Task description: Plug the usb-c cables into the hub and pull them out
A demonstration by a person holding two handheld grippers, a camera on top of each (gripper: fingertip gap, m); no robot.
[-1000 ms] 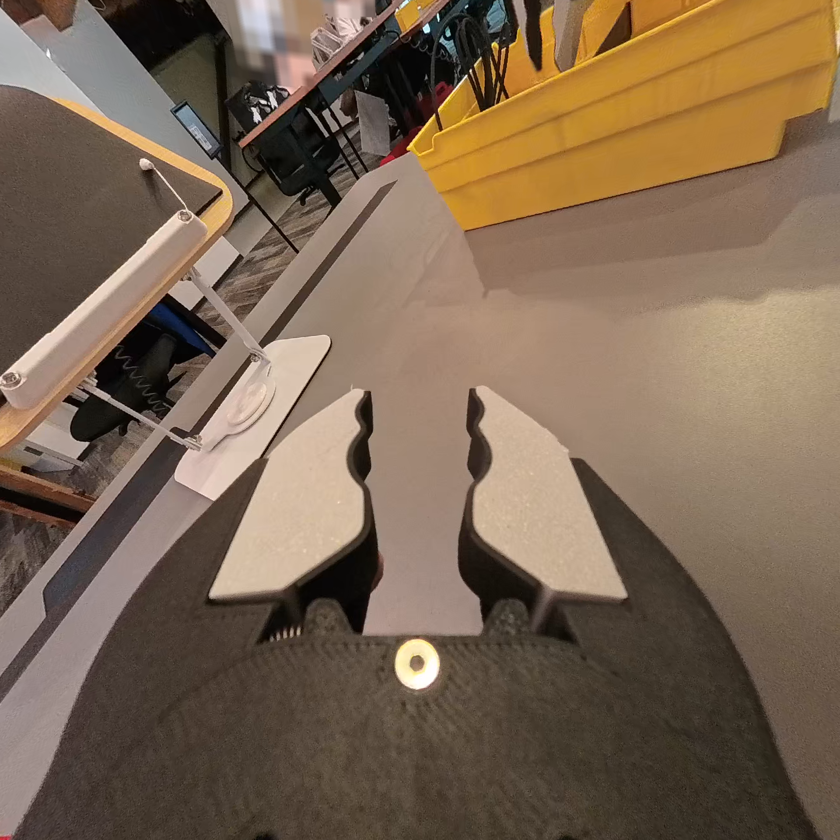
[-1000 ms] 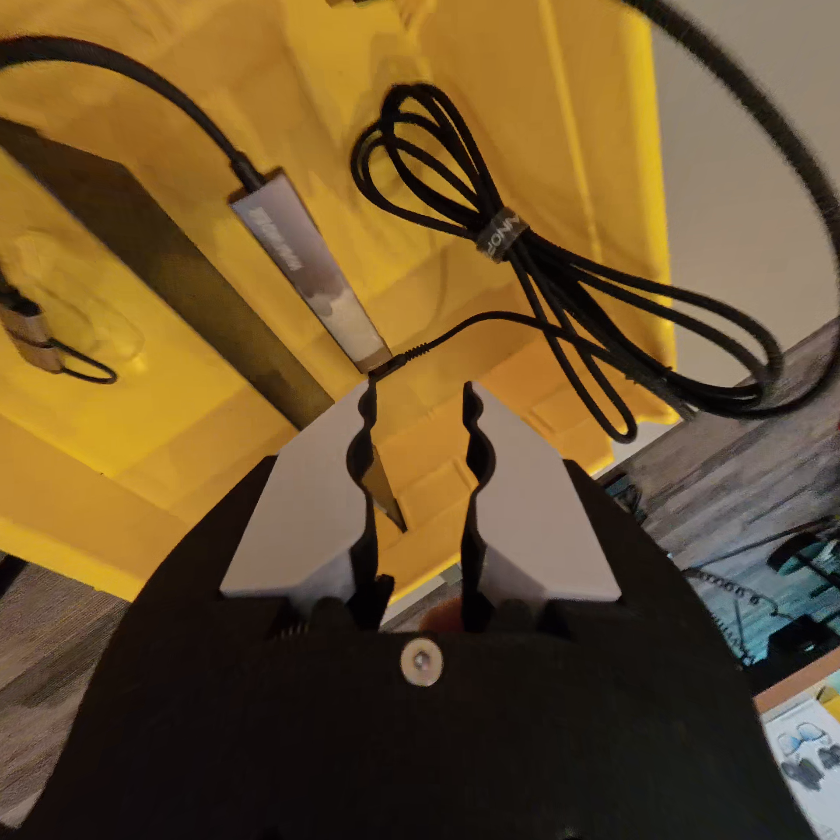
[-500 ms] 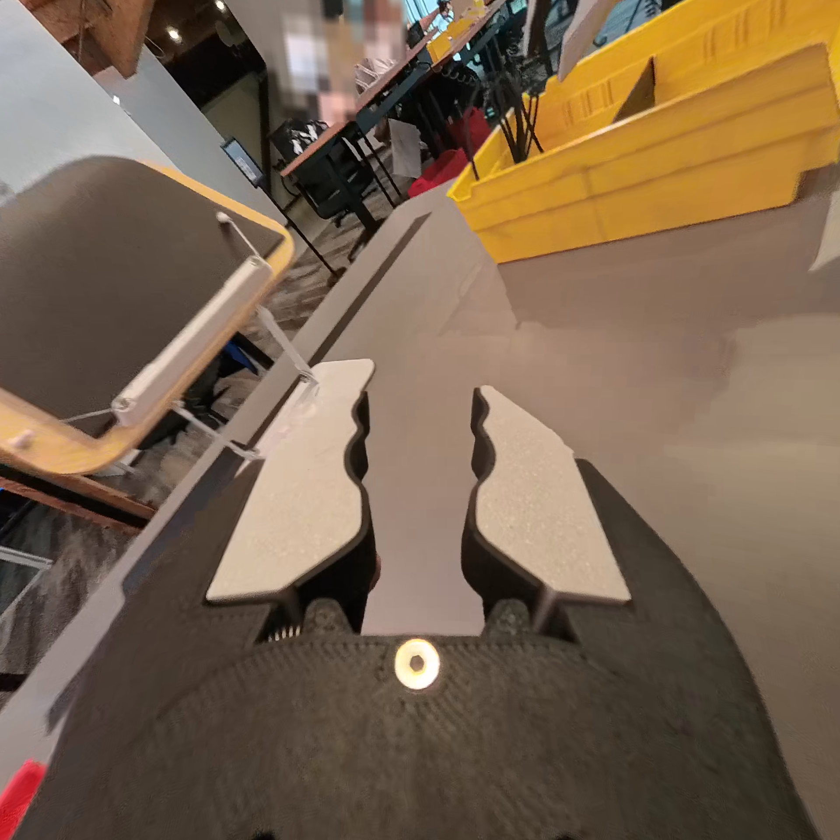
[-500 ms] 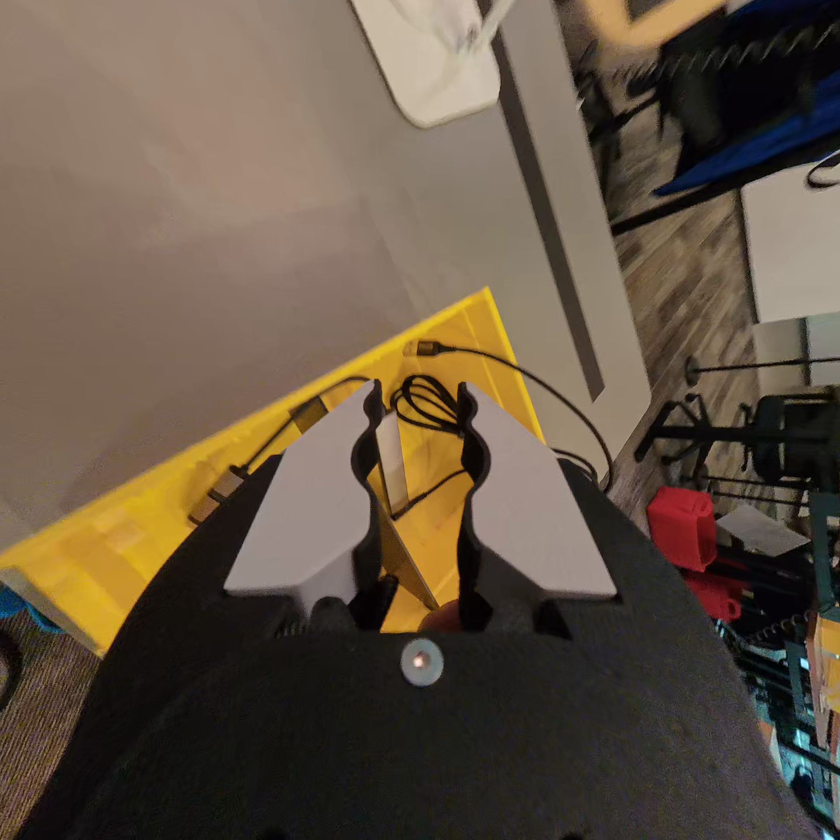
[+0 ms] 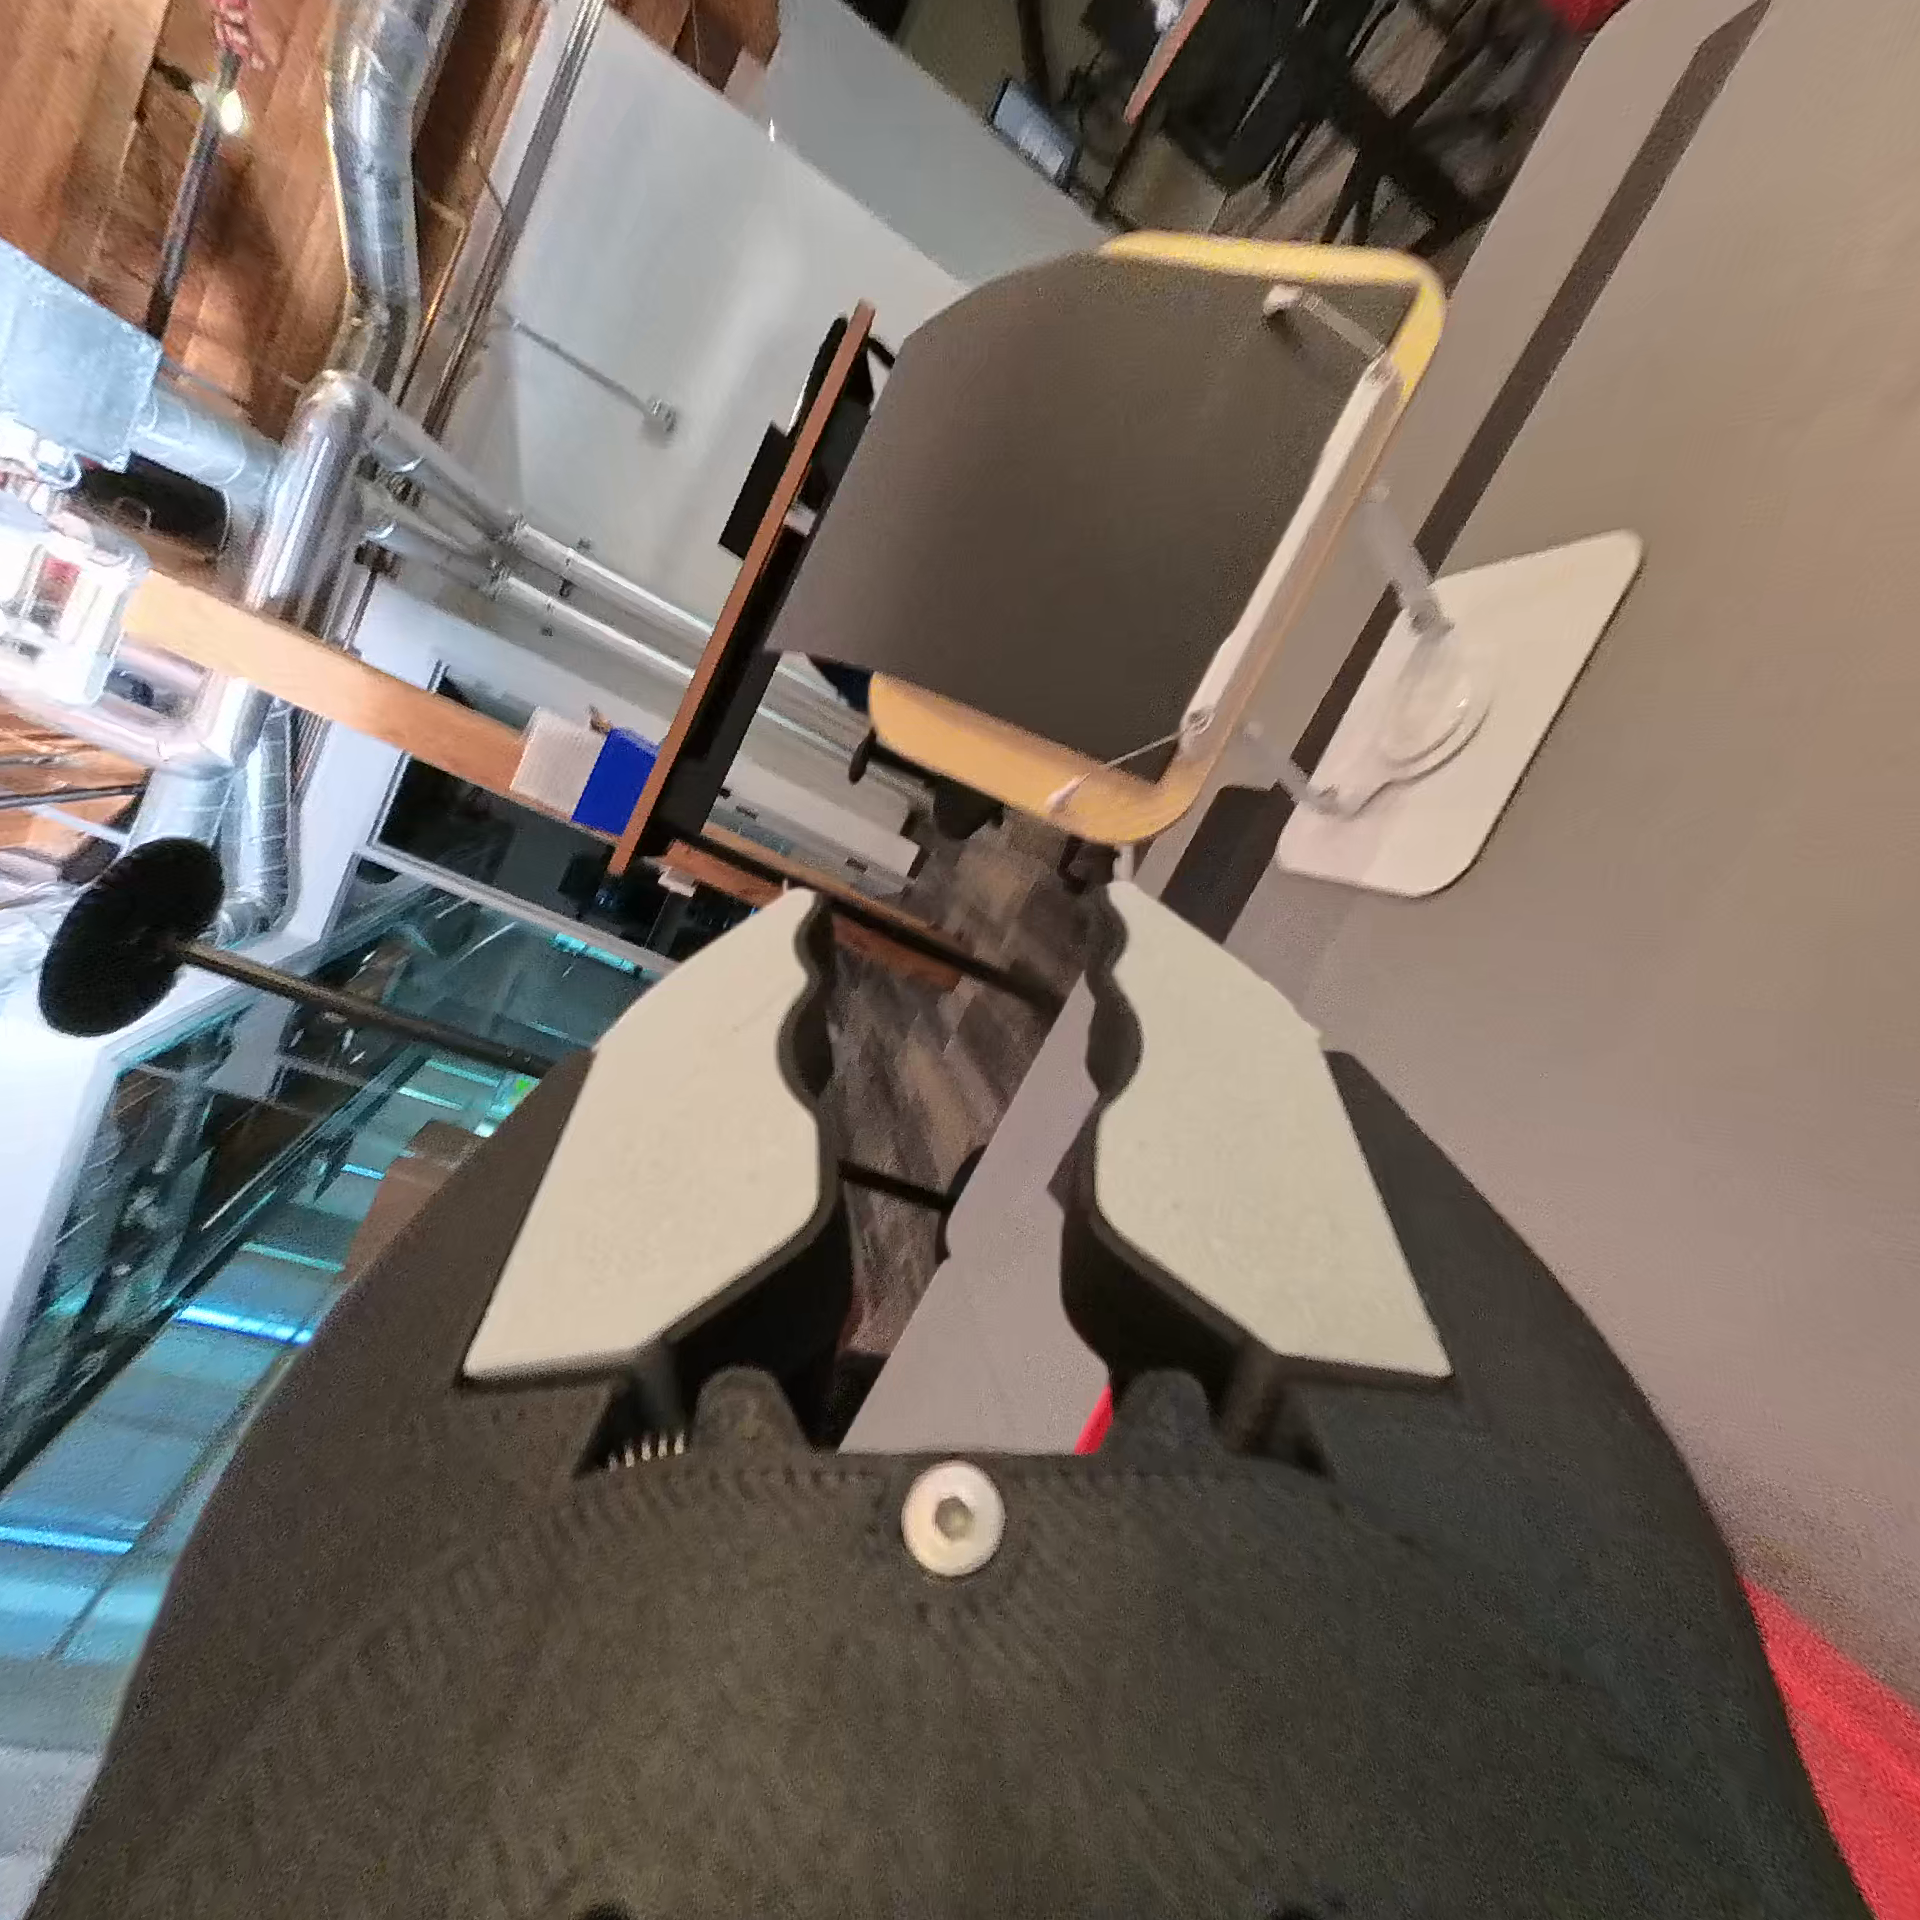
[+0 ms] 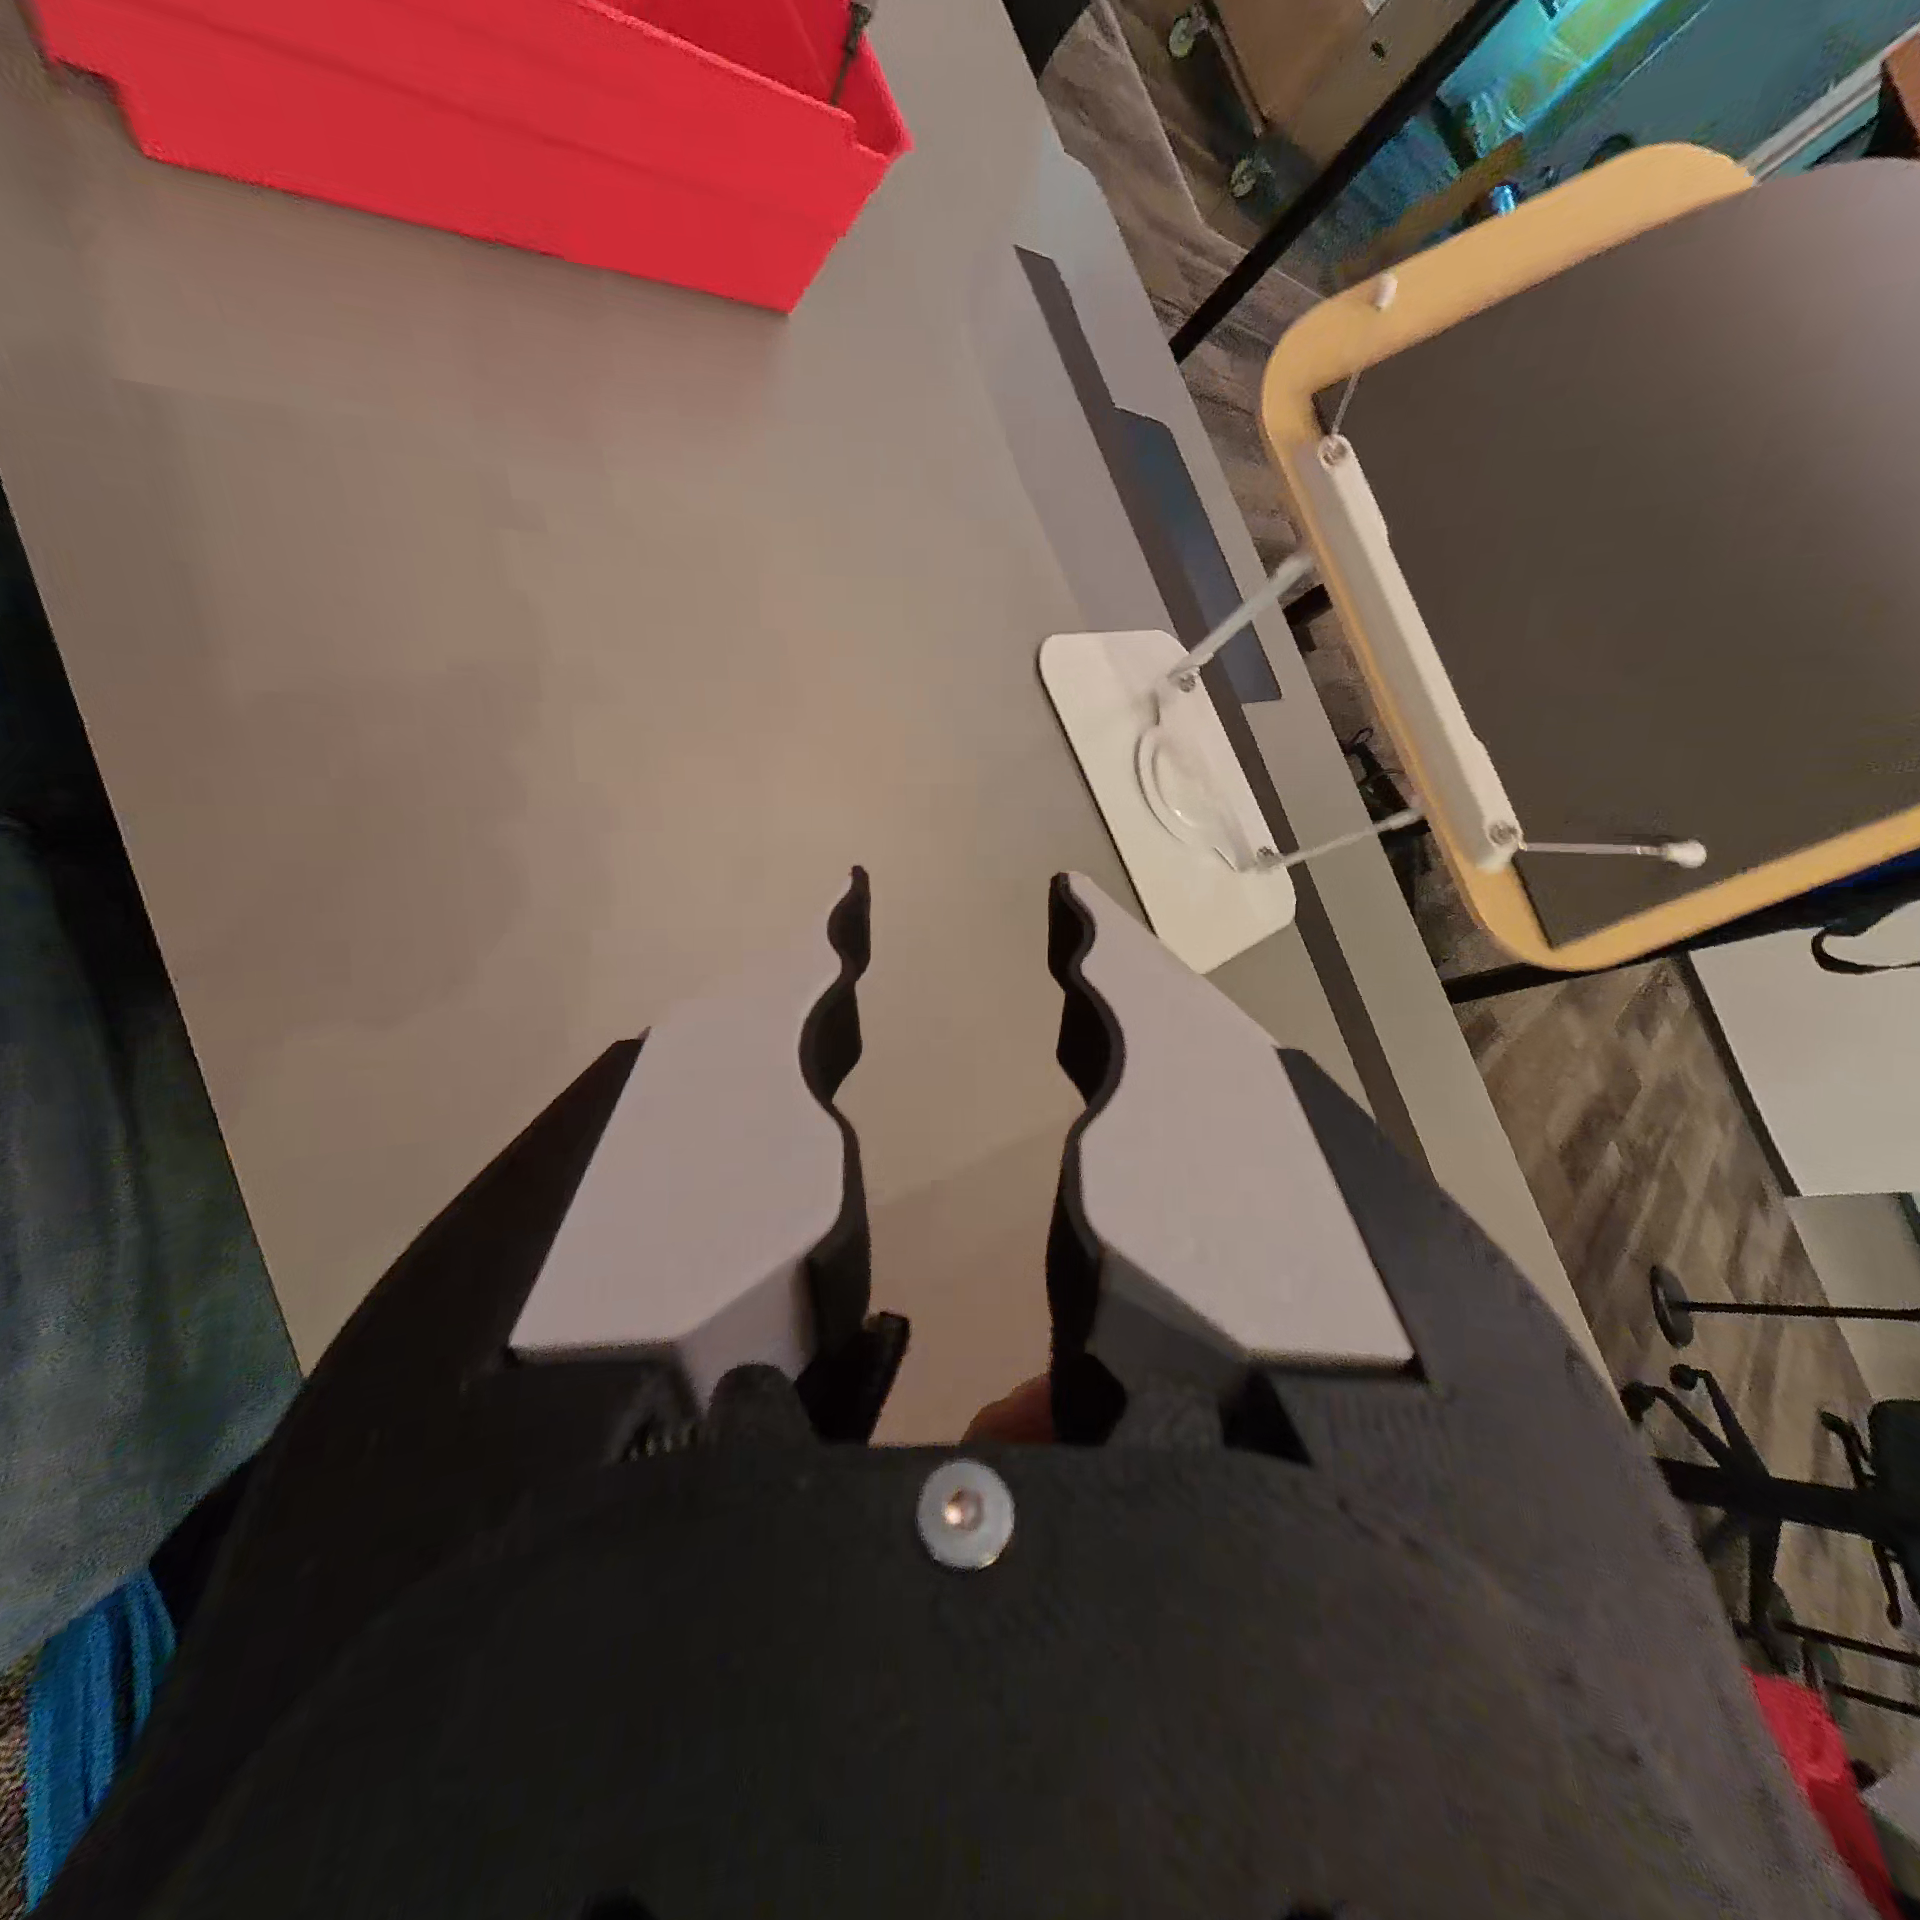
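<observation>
No hub and no usb-c cable shows in either view now. My left gripper (image 5: pixel 961 914) is open and empty; it points past the edge of the grey table (image 5: pixel 1662 1039) toward the room beyond. My right gripper (image 6: pixel 956 883) is open and empty; it looks down on the bare grey table (image 6: pixel 520 644) from above, well clear of the surface.
A red bin (image 6: pixel 499 125) stands at the far left of the table. A tilted dark board with a wooden rim (image 6: pixel 1621 540) on a white base plate (image 6: pixel 1164 800) stands at the table's right edge; it also shows in the left wrist view (image 5: pixel 1101 499). A person's clothing (image 6: pixel 94 1195) lies at left.
Both grippers have swung away from the yellow bin with the hub and cables; it is out of both views. The left now faces off the table; the right faces the bare table and red bin.
</observation>
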